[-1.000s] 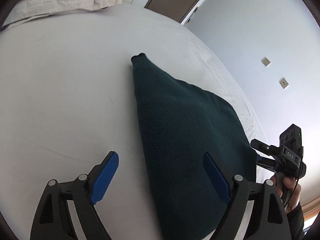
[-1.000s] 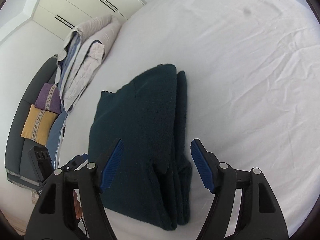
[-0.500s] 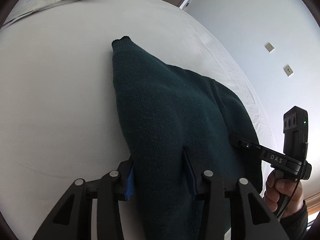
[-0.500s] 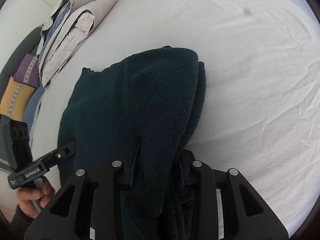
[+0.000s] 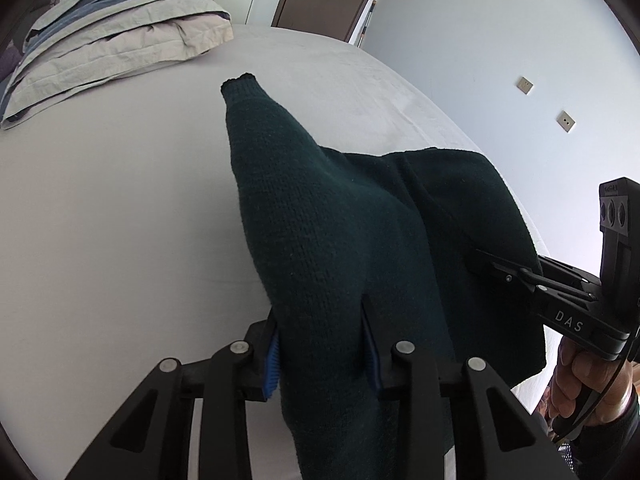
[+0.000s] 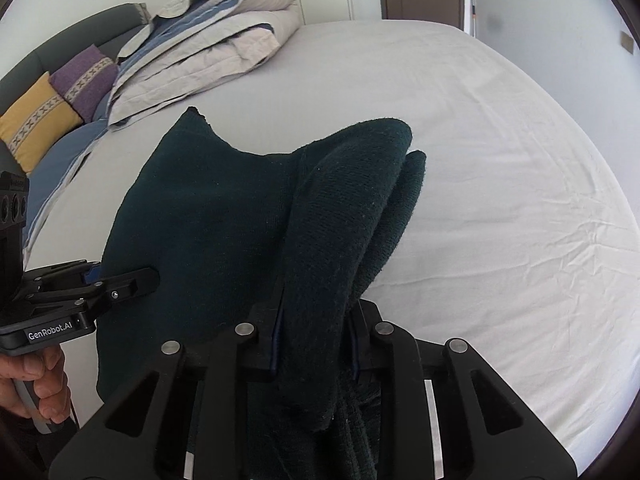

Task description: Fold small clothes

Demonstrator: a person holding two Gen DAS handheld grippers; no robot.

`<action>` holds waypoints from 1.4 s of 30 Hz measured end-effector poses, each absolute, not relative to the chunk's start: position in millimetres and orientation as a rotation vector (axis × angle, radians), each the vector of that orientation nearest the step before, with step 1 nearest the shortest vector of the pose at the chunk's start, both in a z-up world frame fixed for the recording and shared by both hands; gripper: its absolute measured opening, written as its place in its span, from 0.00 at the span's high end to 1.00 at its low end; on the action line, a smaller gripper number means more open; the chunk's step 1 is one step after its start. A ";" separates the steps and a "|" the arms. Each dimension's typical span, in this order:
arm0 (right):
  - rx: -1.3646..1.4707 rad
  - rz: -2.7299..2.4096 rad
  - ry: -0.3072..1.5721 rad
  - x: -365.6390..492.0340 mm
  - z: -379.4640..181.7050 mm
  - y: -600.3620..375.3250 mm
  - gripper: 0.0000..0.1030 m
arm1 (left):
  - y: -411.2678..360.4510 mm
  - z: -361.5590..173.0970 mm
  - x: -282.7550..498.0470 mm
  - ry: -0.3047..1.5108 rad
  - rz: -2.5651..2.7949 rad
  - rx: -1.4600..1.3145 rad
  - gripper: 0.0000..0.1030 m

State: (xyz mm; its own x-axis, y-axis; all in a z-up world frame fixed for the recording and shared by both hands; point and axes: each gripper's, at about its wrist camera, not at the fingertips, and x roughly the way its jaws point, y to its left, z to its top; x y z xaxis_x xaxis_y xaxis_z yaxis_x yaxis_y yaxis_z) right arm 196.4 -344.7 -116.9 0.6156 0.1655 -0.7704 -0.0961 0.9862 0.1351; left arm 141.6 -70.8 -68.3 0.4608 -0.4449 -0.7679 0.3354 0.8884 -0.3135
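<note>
A wide bed covered with a pale grey sheet (image 6: 500, 152) carries a folded grey and blue quilt (image 6: 208, 44) at its far end. A dark green knitted sweater (image 5: 320, 240) is lifted off the sheet near its front edge, its far tip trailing toward the quilt. The left hand-held gripper (image 5: 320, 354) is closing, blue pads pinching one bunched edge; the right hand-held gripper (image 6: 314, 344), also closing, clamps the thicker folded edge.

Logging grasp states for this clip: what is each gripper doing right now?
Left gripper: jaws closing on the near edge of the dark green knitted sweater.
Right gripper: jaws closing on the same sweater's bunched folded edge.
</note>
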 end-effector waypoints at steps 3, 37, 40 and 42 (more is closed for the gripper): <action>0.105 0.212 0.895 182.3 -108.1 -311.1 0.79 | -41.2 -56.5 118.3 0.967 -0.458 -0.117 0.65; 0.655 0.340 1.026 168.1 -231.0 -290.1 0.61 | 73.2 -146.5 86.4 1.039 -0.386 -0.298 0.41; 0.668 0.336 0.978 134.1 -211.4 -308.5 0.61 | 73.0 -146.5 83.8 1.037 -0.380 -0.303 0.41; 0.672 0.354 0.964 116.8 -205.5 -311.5 0.61 | 72.8 -147.3 84.7 1.039 -0.378 -0.308 0.40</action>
